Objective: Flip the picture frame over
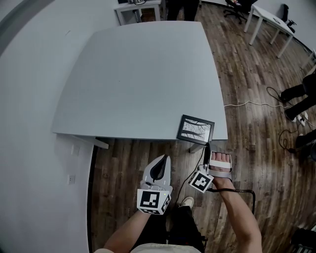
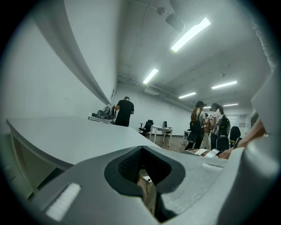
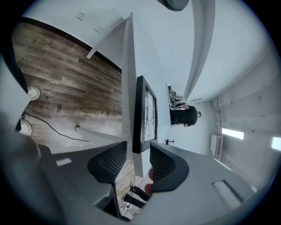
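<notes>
A large grey table (image 1: 138, 84) stands on a dark wood-plank floor (image 1: 247, 74), its left side close to a pale wall (image 1: 29, 123) that carries a small outlet plate (image 1: 72, 179). A white cable (image 1: 247, 104) snakes over the floor to the table's right. Further back are a small white side table (image 1: 138, 10), a long white desk (image 1: 269, 17) and a black office chair (image 1: 234, 7). The legs of a seated person (image 1: 298, 91) show at the right edge. In the left gripper view, a person in a black shirt (image 2: 124, 112) stands at the far wall, a group of people (image 2: 210, 125) gathers to the right, and strip lights (image 2: 189, 34) line the ceiling.
</notes>
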